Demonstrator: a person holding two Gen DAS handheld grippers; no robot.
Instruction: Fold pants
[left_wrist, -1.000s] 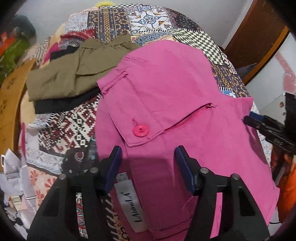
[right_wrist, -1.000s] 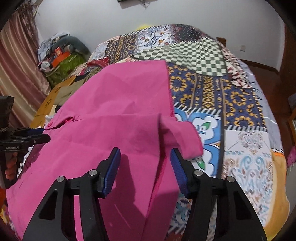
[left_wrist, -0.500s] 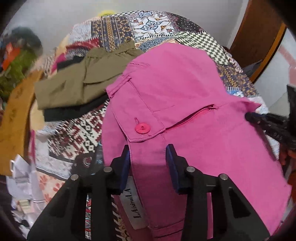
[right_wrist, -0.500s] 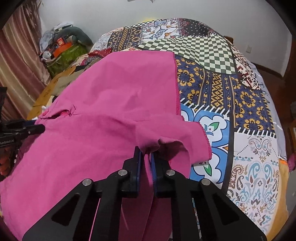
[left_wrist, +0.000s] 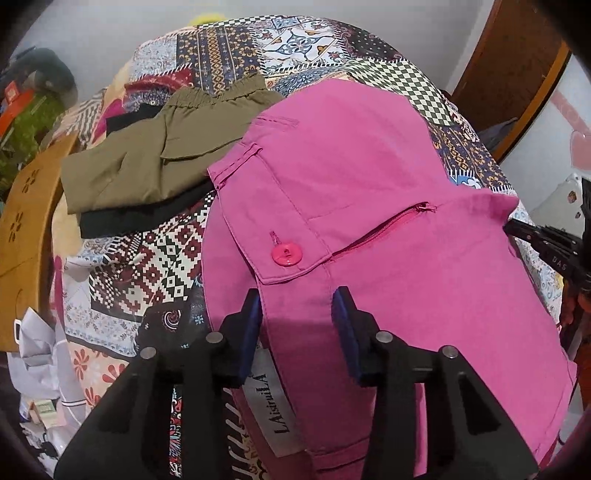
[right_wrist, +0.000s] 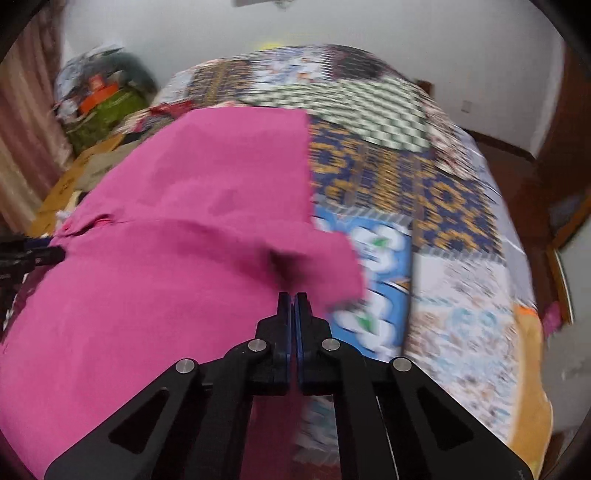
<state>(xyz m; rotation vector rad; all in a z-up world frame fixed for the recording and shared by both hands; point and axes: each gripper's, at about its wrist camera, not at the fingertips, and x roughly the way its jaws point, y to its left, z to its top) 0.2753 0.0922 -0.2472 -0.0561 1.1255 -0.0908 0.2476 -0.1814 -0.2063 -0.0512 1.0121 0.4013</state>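
The pink pants lie spread on the patchwork bedspread, waistband near me, with a pink button, an open zipper and a white label. My left gripper is partly open, its fingers astride the waistband fabric. In the right wrist view my right gripper is shut on a raised fold of the pink pants near their right edge. The right gripper also shows at the right edge of the left wrist view.
Folded olive-green pants lie on a black garment at the back left of the bed. A tan cardboard panel stands at the left. A pile of clutter sits by the wall. A wooden door frame is at the right.
My right gripper closed on the pants' fold and now moves, blurring its view. My left gripper narrowed from wide open around the waistband and moved forward.
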